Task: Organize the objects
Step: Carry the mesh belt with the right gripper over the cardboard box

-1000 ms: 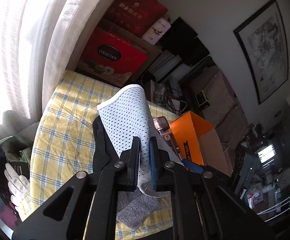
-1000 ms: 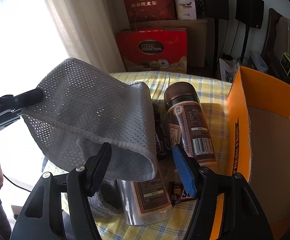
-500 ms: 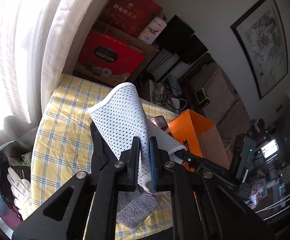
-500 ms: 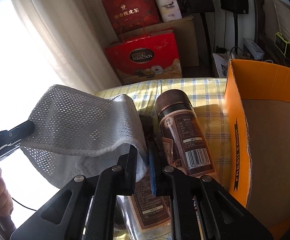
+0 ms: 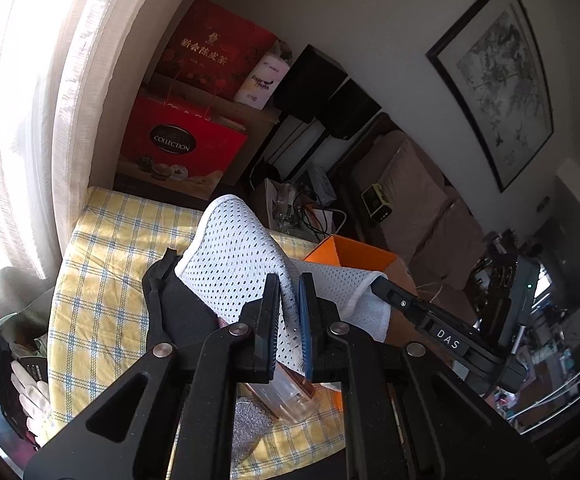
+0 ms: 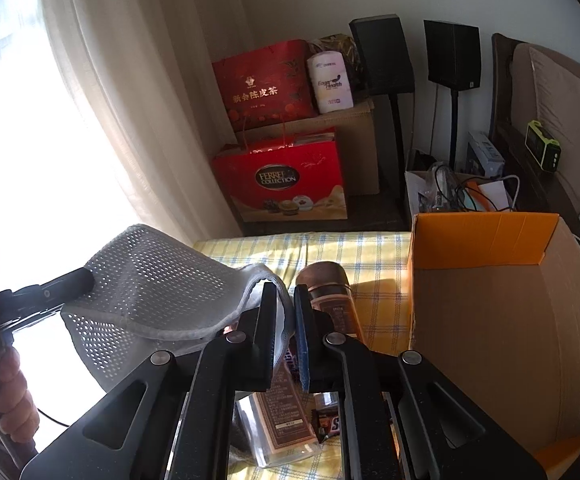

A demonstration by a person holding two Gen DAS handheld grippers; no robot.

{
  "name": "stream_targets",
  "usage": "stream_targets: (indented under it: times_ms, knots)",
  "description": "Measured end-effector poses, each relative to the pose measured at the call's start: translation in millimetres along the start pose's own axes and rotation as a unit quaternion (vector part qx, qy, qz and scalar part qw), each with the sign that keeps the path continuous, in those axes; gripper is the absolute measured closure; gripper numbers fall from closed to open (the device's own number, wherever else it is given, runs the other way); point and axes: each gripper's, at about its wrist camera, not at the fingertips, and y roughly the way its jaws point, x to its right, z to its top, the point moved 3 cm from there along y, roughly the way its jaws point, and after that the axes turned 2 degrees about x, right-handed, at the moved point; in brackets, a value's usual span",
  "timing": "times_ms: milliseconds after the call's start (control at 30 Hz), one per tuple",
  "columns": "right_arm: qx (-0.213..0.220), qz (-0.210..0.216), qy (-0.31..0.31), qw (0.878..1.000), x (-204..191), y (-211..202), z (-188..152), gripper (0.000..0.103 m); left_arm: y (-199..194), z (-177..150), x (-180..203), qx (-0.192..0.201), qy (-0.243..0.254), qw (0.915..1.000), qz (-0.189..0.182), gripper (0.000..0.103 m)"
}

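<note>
A white mesh bag point(image 5: 233, 264) point(image 6: 157, 292) hangs stretched in the air between both grippers, above the yellow checked table point(image 5: 97, 272). My left gripper point(image 5: 289, 320) is shut on one edge of the mesh bag. My right gripper point(image 6: 285, 320) is shut on the opposite edge; it also shows in the left wrist view point(image 5: 382, 286). A brown coffee jar point(image 6: 330, 296) lies on the table under the bag. A clear box point(image 6: 281, 424) and a chocolate bar point(image 6: 330, 424) lie near the right gripper. A black pouch point(image 5: 177, 312) lies under the bag.
An open orange cardboard box point(image 6: 490, 304) stands at the table's right. Red gift boxes point(image 6: 285, 184) and speakers point(image 6: 386, 56) stand beyond the far edge. A curtain point(image 6: 129, 100) hangs at the left. A grey scouring pad point(image 5: 249, 428) lies near the front edge.
My right gripper went from open to shut on the bag's edge. Both grippers have lifted the bag higher and stretched it out above the table.
</note>
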Motion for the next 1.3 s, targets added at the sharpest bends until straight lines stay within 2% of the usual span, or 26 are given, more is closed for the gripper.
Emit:
stream_targets:
  times_ms: [300,433,533,733,833,933,1000,1033,1067,1100,1167,1233,1300]
  knots:
    - [0.028,-0.03,0.012,0.999,28.9,-46.9,23.2,0.095,12.8,11.3,51.2,-0.007,0.019,0.9995,-0.025,0.094]
    - [0.034,-0.022,0.025,0.999,38.1,-63.0,27.4,0.095,20.5,8.3,54.2,-0.024,0.007,0.9992,-0.03,0.094]
    - [0.033,-0.03,0.003,0.999,32.5,-66.2,15.3,0.095,22.5,-11.6,46.4,-0.03,0.026,0.9991,-0.017,0.094]
    - [0.004,-0.034,-0.024,0.999,23.8,-49.6,-26.6,0.096,33.6,-60.8,11.3,-0.064,0.008,0.9979,-0.001,0.094]
    - [-0.017,-0.047,-0.038,0.998,21.8,-37.9,-43.1,0.096,35.5,-72.7,-1.2,-0.069,-0.003,0.9976,0.001,0.099]
    - [-0.045,-0.041,-0.037,0.997,23.7,-24.3,-56.2,0.089,37.5,-77.4,-5.8,-0.073,-0.004,0.9973,0.004,0.099]
    - [-0.065,-0.041,-0.036,0.996,24.5,-15.6,-65.2,0.069,40.6,-79.7,-8.6,-0.079,0.001,0.9967,0.019,0.099]
    - [-0.071,-0.041,-0.035,0.996,24.5,-12.0,-68.8,0.054,42.6,-80.9,-11.5,-0.082,0.002,0.9962,0.031,0.098]
    - [-0.075,-0.044,-0.037,0.996,24.1,-8.7,-71.8,0.048,44.5,-81.2,-14.6,-0.082,0.003,0.9957,0.042,0.094]
    - [-0.08,-0.046,-0.039,0.995,23.9,-4.8,-74.0,0.048,46.7,-82.5,-18.2,-0.083,0.005,0.9952,0.052,0.09]
    - [-0.091,-0.048,-0.037,0.994,25.3,3.3,-76.7,0.048,50.7,-86.6,-26.2,-0.087,0.003,0.9935,0.073,0.06]
    - [-0.099,-0.057,-0.038,0.993,27.5,10.6,-79.2,0.048,55.5,-91.2,-34.6,-0.092,-0.002,0.9921,0.086,0.052]
    - [-0.105,-0.065,-0.039,0.992,31.0,17.4,-80.6,0.048,62.4,-96.5,-38.3,-0.107,-0.006,0.9911,0.079,0.052]
